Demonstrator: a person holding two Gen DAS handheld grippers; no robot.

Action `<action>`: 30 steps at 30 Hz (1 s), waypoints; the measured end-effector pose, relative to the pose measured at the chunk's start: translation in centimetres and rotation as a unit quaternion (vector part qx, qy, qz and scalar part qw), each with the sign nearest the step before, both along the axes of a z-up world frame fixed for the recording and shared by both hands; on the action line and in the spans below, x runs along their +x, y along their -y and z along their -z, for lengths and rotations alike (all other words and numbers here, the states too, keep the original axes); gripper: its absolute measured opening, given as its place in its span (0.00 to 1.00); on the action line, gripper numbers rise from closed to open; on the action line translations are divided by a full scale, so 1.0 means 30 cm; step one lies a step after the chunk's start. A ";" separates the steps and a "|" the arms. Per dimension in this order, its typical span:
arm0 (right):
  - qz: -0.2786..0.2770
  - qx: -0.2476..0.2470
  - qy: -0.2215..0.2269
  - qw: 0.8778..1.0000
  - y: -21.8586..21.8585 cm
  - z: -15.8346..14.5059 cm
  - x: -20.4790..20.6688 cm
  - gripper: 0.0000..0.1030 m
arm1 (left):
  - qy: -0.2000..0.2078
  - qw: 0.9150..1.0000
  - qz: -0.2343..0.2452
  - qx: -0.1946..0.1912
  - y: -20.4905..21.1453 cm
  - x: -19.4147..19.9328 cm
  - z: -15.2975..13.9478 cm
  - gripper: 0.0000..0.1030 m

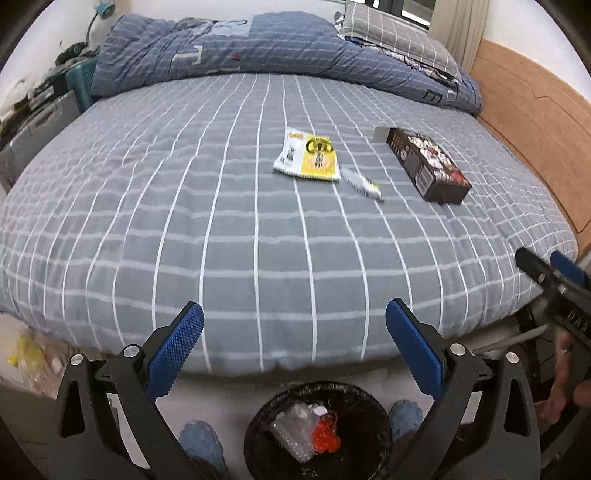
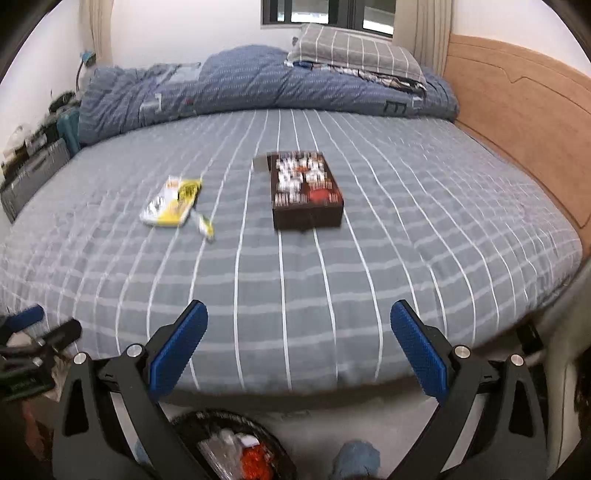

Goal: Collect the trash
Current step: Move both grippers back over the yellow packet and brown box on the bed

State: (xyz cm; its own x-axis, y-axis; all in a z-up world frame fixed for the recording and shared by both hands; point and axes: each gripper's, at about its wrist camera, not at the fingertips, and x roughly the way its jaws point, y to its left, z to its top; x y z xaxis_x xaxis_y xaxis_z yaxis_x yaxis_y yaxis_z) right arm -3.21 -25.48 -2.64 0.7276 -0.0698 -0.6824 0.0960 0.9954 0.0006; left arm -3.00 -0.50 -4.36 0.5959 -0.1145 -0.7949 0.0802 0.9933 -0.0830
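Note:
On the grey checked bed (image 1: 221, 229) lie a yellow-and-white snack packet (image 1: 308, 155), a small torn wrapper strip (image 1: 360, 182) just right of it, and a dark brown open box (image 1: 424, 162) further right. The right wrist view shows the same packet (image 2: 171, 203), strip (image 2: 203, 223) and box (image 2: 304, 190). My left gripper (image 1: 294, 325) is open and holds nothing, over the bed's near edge. My right gripper (image 2: 299, 325) is open too, and is also seen from the side (image 1: 546, 269). A black-lined bin (image 1: 317, 432) stands on the floor below, with clear plastic and something red inside.
A rumpled blue quilt (image 1: 229, 44) and a checked pillow (image 1: 395, 33) fill the bed's far side. A wooden headboard (image 1: 535, 122) runs along the right. Cluttered boxes (image 1: 33, 122) stand at the left. Blue slippers (image 1: 201, 439) flank the bin (image 2: 236, 446).

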 end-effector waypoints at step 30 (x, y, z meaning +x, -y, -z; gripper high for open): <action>-0.046 0.017 -0.075 0.996 0.140 0.018 0.687 0.93 | -0.021 0.998 0.036 0.043 0.190 0.713 0.049 0.94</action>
State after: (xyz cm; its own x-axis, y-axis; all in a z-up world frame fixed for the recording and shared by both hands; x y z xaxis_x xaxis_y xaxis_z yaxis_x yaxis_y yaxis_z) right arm 17.40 -29.67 -3.18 0.6191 0.0170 -0.7851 0.0058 0.9996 0.0261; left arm 18.40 -6.20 -5.83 0.5554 -0.0854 -0.8272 0.1493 0.9888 -0.0019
